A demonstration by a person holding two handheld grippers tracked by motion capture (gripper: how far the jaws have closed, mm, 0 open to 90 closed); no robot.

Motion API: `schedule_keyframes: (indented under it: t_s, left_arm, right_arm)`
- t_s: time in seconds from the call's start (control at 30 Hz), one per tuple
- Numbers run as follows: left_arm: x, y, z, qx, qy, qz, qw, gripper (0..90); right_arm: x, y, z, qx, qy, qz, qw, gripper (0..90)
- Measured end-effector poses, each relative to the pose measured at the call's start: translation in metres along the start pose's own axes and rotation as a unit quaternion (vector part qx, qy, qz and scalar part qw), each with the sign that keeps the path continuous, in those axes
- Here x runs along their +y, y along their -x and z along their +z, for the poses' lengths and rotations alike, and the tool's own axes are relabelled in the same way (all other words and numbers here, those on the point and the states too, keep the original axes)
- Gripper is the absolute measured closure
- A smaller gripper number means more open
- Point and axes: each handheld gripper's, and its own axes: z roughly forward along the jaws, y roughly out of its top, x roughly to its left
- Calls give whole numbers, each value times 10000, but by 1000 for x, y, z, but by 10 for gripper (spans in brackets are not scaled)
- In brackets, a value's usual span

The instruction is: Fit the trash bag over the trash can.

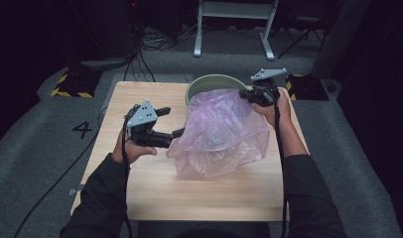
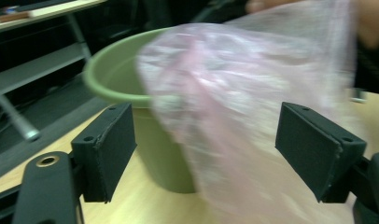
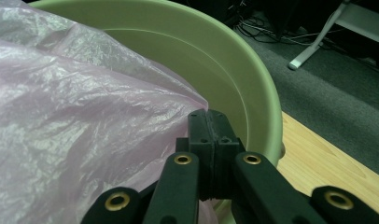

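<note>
Lining the green bucket (image 1: 213,82) w/ the pink plastic bag (image 1: 222,131), by the look of it. Bag draped over the near side of the bucket at the far-middle of the table (image 1: 140,198), most of it slumped down onto the wood in front.

Right gripper (image 1: 249,94) clamped tight on a bag edge right at the bucket rim, jaws fully together on the film. Left gripper (image 1: 170,122) wide open, pads just beside the bag's left side, nothing pinched atm.

Risks imo:
- only one corner held, so bag prob slides off the rim or bunches up instead of opening
- thin film, hard tug from the right = tear or slip out
- light bucket, could tip or skid toward the far edge if dragged
- left pads might grab two layers at once, mouth stays closed

Around: grey carpet, hazard-striped blocks either side, white frame legs behind. Nothing blocking on the tabletop, just the trailing cables near both forearms.
</note>
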Motion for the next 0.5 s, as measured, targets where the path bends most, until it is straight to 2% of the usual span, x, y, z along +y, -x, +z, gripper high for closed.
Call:
schedule_keyframes:
  t_s: [0.07, 0.13, 0.23, 0.27, 0.33, 0.37, 0.43, 0.47, 0.5]
  left_arm:
    - [-2, 11, -3, -199, 32, 103, 9997, 191]
    - [-3, 21, -4, -308, 63, 179, 9993, 165]
    - [-5, 36, -5, -352, 28, 351, 9988, 168]
    - [-7, 42, -7, -450, 34, 472, 9979, 169]
    - [-9, 49, -10, -461, 51, 612, 9970, 156]
    - [-10, 53, -10, -354, 25, 722, 9968, 156]
    - [-14, 58, -5, 19, -164, 968, 9952, 158]
    - [-15, 58, -1, 172, -295, 997, 9944, 195]
    - [-19, 53, 7, 228, -462, 1031, 9933, 237]
  right_arm:
    - [0, 1, 0, -30, 11, -13, 10000, 900]
    - [0, 2, 1, -6, -54, 26, 10000, 900]
    - [0, 2, 2, -6, -69, 29, 10000, 900]
    - [0, 2, 2, -11, -80, 48, 10000, 900]
    - [-1, 0, 3, -31, -102, 20, 9999, 900]
    - [-1, 0, 3, -31, -102, 20, 9999, 900]
    - [-1, -1, 5, -37, -144, 3, 9999, 900]
    - [-1, -2, 6, -28, -152, -1, 9999, 899]
    - [-1, -2, 5, -35, -159, -4, 9999, 899]
